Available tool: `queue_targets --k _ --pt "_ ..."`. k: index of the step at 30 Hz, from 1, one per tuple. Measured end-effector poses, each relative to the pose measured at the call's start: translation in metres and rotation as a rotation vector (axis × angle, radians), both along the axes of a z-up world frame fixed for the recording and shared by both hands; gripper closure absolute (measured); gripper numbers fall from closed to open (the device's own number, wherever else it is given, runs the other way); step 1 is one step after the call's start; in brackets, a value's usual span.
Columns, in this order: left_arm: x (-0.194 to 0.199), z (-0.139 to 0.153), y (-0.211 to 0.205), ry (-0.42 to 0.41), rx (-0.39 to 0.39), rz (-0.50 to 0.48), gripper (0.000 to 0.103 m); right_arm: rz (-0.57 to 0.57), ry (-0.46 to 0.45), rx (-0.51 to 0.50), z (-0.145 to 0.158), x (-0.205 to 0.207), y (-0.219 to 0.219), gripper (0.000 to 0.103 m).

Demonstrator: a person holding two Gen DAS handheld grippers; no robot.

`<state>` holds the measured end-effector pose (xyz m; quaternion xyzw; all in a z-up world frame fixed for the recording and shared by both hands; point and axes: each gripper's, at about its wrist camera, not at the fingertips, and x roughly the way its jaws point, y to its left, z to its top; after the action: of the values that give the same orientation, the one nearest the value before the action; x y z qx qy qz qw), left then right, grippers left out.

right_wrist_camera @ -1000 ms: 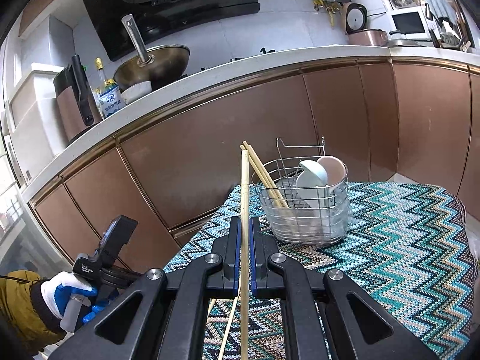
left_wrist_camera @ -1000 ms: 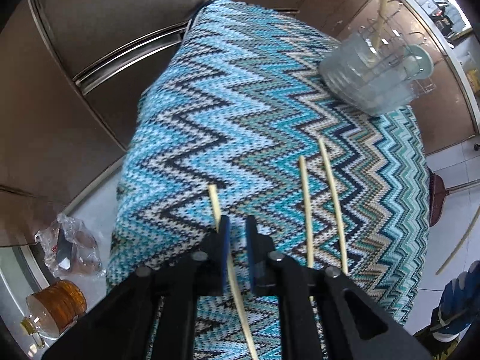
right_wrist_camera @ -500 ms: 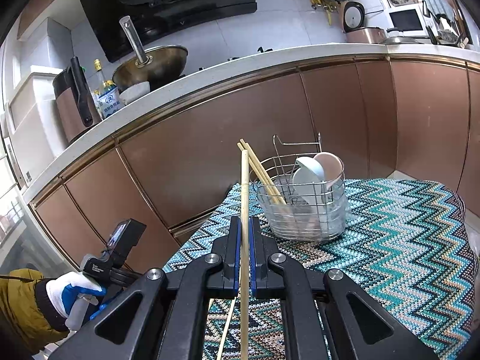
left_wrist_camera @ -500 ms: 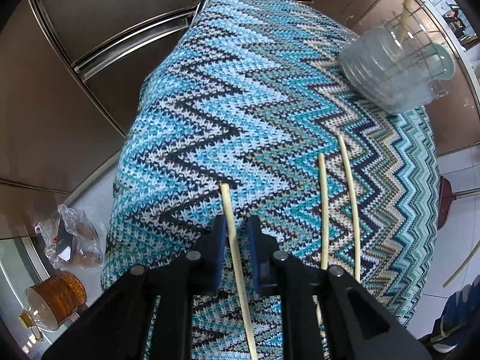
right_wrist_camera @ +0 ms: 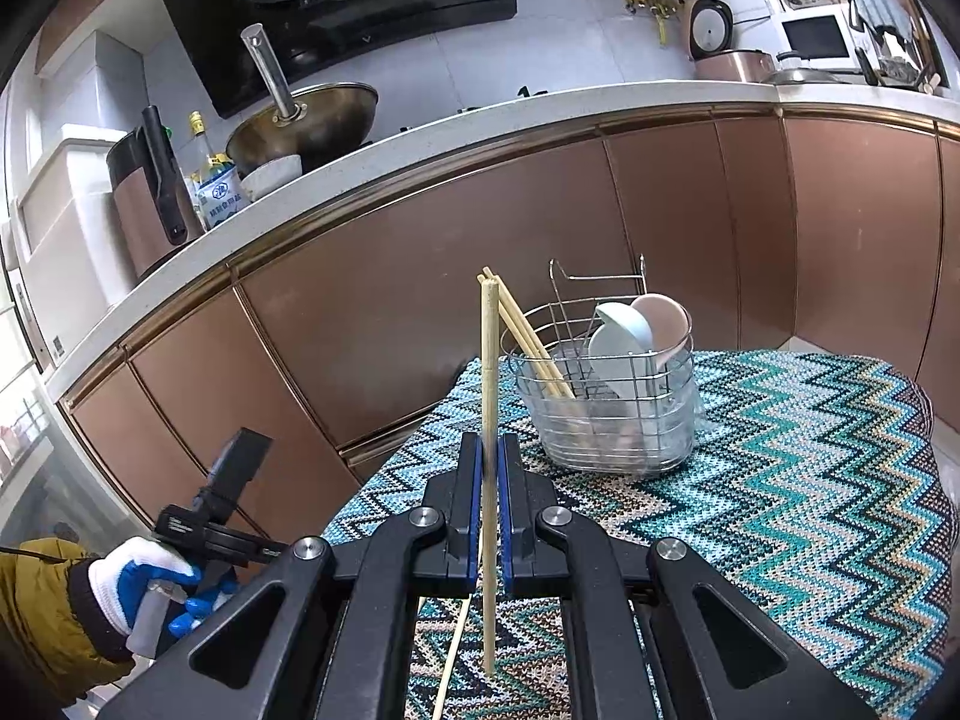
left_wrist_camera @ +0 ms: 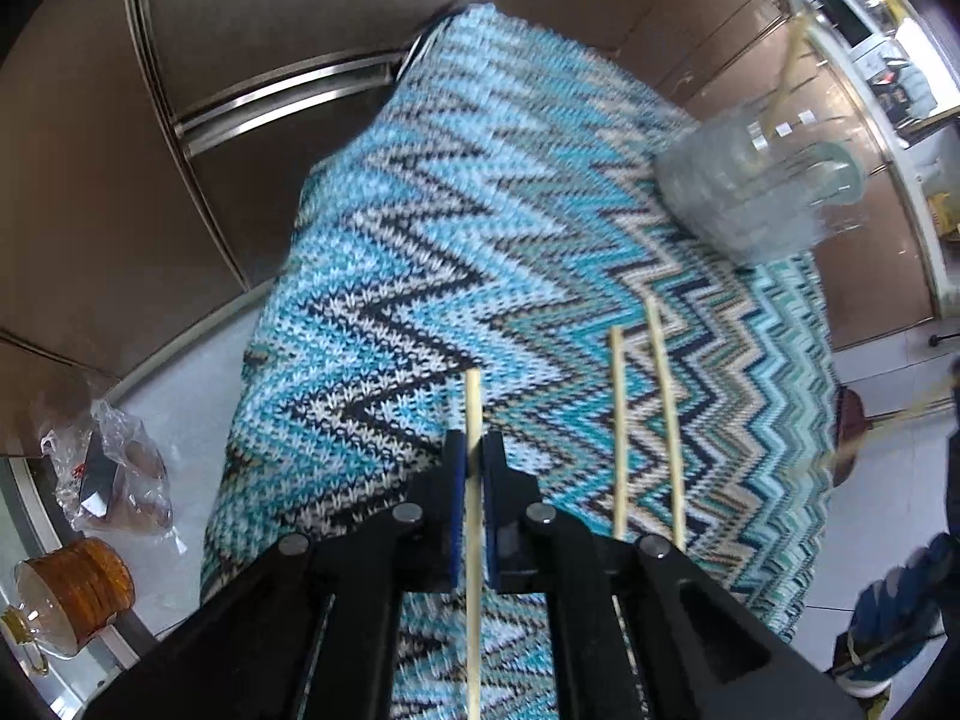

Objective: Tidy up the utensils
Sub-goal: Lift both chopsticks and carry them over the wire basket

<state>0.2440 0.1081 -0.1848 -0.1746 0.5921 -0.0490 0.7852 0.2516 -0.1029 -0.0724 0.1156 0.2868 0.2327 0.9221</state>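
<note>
Cloth (right_wrist_camera: 780, 456) over the counter: coarse knit, matt, zigzag weave. Chopstick (left_wrist_camera: 473, 516) between my left fingers: pale bamboo-like wood, smooth, unvarnished; the same for the 2 loose chopsticks (left_wrist_camera: 645, 420) on the cloth. Basket (right_wrist_camera: 606, 414): thin bright metal wire, glossy, with a clear plastic-looking liner. Spoons (right_wrist_camera: 636, 330) inside: smooth, glazed look. My fingers (right_wrist_camera: 474, 480): matt black plastic, blue pads. Cabinet fronts (right_wrist_camera: 480, 276): satin copper sheen.

Wire basket (right_wrist_camera: 606, 414) on tablecloth (right_wrist_camera: 780, 480) (chopsticks (right_wrist_camera: 534, 342) and apparently spoons (right_wrist_camera: 624, 342) inside)
</note>
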Motion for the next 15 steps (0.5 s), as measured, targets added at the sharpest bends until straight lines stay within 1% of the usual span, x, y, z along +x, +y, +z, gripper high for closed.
queue_targets --k 5,10,12,14,15 --pt "-0.013 0.030 -0.001 -0.078 -0.027 -0.018 0.098 0.002 -0.020 -0.007 0.004 -0.001 0.003 0.098" --pt "-0.016 0.056 -0.005 -0.146 -0.067 -0.027 0.098 0.018 -0.030 -0.021 0.007 -0.002 0.006 0.098" --pt "-0.016 0.071 -0.009 -0.197 -0.091 -0.027 0.098 0.017 -0.031 -0.023 0.007 -0.002 0.006 0.098" --pt "-0.012 0.089 -0.012 -0.255 -0.095 -0.024 0.098 0.016 -0.034 -0.023 0.009 -0.001 0.004 0.098" --pt "-0.010 0.102 -0.015 -0.298 -0.094 -0.021 0.098 0.014 -0.038 -0.025 0.011 0.000 0.004 0.098"
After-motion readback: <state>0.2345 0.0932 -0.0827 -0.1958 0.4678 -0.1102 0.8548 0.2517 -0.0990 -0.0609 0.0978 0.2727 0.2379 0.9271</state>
